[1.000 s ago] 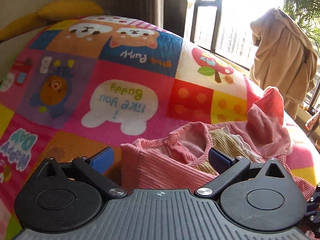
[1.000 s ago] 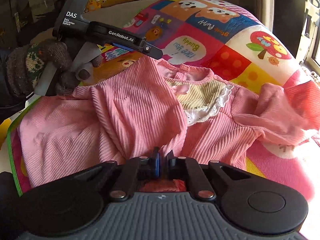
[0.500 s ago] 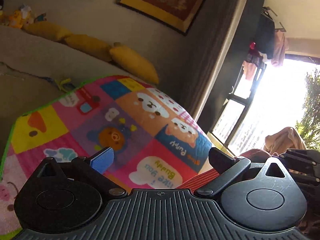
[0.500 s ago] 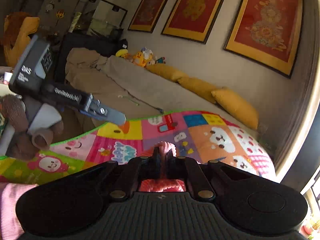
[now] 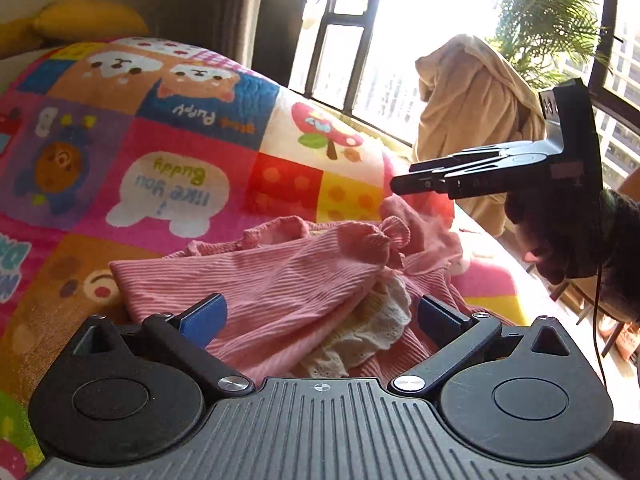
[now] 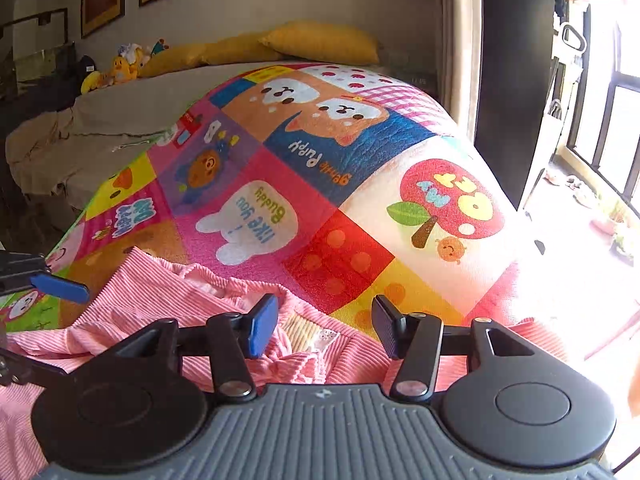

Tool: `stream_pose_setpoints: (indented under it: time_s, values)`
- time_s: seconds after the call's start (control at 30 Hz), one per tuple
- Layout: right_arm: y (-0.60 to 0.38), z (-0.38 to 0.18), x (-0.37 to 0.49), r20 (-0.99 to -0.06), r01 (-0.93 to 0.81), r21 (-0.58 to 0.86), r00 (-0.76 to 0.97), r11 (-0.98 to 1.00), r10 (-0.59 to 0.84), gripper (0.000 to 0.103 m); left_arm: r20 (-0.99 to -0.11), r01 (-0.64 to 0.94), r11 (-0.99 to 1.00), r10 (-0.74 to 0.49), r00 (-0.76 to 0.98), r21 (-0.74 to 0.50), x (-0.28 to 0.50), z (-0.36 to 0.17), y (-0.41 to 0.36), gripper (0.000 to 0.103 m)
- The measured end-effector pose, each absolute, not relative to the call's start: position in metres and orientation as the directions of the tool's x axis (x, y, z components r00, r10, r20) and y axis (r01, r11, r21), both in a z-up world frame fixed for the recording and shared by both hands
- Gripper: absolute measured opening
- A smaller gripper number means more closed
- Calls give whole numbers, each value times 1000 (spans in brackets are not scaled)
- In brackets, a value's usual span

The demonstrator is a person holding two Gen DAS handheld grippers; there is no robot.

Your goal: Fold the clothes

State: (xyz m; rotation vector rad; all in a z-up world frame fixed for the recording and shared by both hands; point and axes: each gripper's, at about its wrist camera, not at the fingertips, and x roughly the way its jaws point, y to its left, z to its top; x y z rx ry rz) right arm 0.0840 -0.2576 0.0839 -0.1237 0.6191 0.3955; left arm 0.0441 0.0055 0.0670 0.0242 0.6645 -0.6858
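Since half a second ago both cameras have dropped from the wall and cushions back down to the bed, and the right tongs [image 6: 324,326], then pinched on pink fabric, now stand spread and empty. The left tongs [image 5: 320,316] are spread wide too, holding nothing, low over the pink ribbed garment [image 5: 280,280]. That garment lies crumpled on the patchwork cartoon quilt [image 5: 168,152], a sleeve thrown across its front and a cream lace panel [image 5: 372,320] showing beneath. Farther off, the gloved right hand [image 5: 560,236] holds its tool above the garment's far edge. A beige cloth [image 5: 472,120] hangs by the window [image 5: 360,40].
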Motion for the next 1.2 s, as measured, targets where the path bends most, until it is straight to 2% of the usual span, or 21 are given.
stream_pose_setpoints:
  time_s: [0.07, 0.13, 0.23, 0.27, 0.33, 0.37, 0.4, 0.47, 0.53, 0.6, 0.8, 0.87, 0.93, 1.03, 1.1, 1.2]
  values:
    - [-249, 78, 82, -584, -426, 16, 731, 905, 354, 53, -602, 592, 784, -567, 561, -187, 48, 56, -8, 103]
    - [-231, 58, 85, -625, -440, -29, 709, 897, 328, 53, -625, 584, 789, -556, 548, -190, 52, 46, -18, 103]
    - [-219, 23, 95, -656, -378, -200, 737, 904, 164, 55, -645, 550, 804, -546, 535, -224, 55, 32, -23, 103]
    - [-228, 20, 94, -657, -347, -177, 739, 921, 152, 56, -650, 540, 806, -549, 526, -243, 56, 27, -23, 103]
    - [-258, 32, 85, -638, -319, 14, 727, 948, 254, 58, -654, 523, 814, -543, 527, -254, 55, 18, -21, 103]
    - [-279, 42, 75, -599, -296, 117, 740, 948, 306, 61, -644, 525, 815, -542, 540, -247, 53, 15, -20, 103]
    - [-298, 52, 65, -556, -259, 183, 768, 948, 317, 70, -629, 530, 815, -543, 557, -235, 49, 12, -19, 103]
    - [-337, 59, 52, -486, -146, 280, 831, 949, 271, 81, -616, 534, 814, -545, 569, -226, 46, 10, -19, 103]
    - [-377, 62, 43, -432, -19, 379, 880, 925, 196, 84, -608, 530, 813, -552, 571, -241, 47, 10, -18, 103]
    - [-411, 53, 53, -449, 111, 457, 885, 882, 122, 84, -596, 526, 807, -568, 568, -268, 49, 10, -14, 103]
    - [-442, 7, 108, -492, 187, 665, 839, 723, 234, 84, -562, 515, 787, -609, 560, -339, 52, 10, -4, 103]
    - [-433, 0, 121, -450, 161, 776, 819, 610, 356, 84, -552, 511, 781, -619, 558, -360, 53, 10, -1, 103]
    - [-403, 21, 121, -341, 20, 828, 811, 561, 475, 84, -549, 510, 779, -623, 557, -366, 53, 10, 0, 103]
    - [-328, 81, 109, -202, -355, 742, 690, 568, 695, 87, -551, 510, 779, -622, 557, -364, 54, 10, -1, 103]
    - [-287, 107, 100, -222, -502, 648, 595, 573, 772, 89, -546, 509, 775, -627, 555, -374, 54, 10, 0, 103]
    - [-254, 125, 87, -297, -567, 528, 575, 633, 762, 89, -529, 503, 761, -647, 549, -409, 56, 9, 5, 103]
